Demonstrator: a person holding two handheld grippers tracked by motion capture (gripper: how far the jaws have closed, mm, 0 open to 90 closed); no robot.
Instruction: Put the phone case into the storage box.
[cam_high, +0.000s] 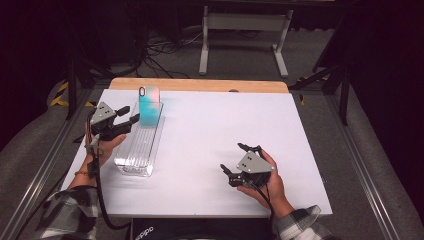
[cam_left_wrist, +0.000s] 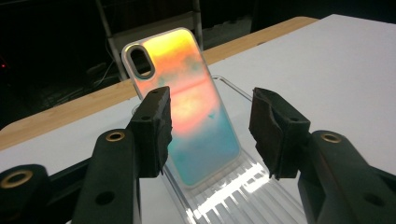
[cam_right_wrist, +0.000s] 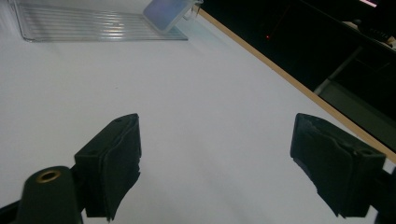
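Phone case (cam_left_wrist: 189, 109) stands inside clear tray's (cam_high: 131, 167) far end.

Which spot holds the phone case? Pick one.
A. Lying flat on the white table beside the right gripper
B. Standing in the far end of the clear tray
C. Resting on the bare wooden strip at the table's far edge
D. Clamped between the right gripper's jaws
B: the phone case stands upright in the far end of the clear tray, its camera cutout at the top.
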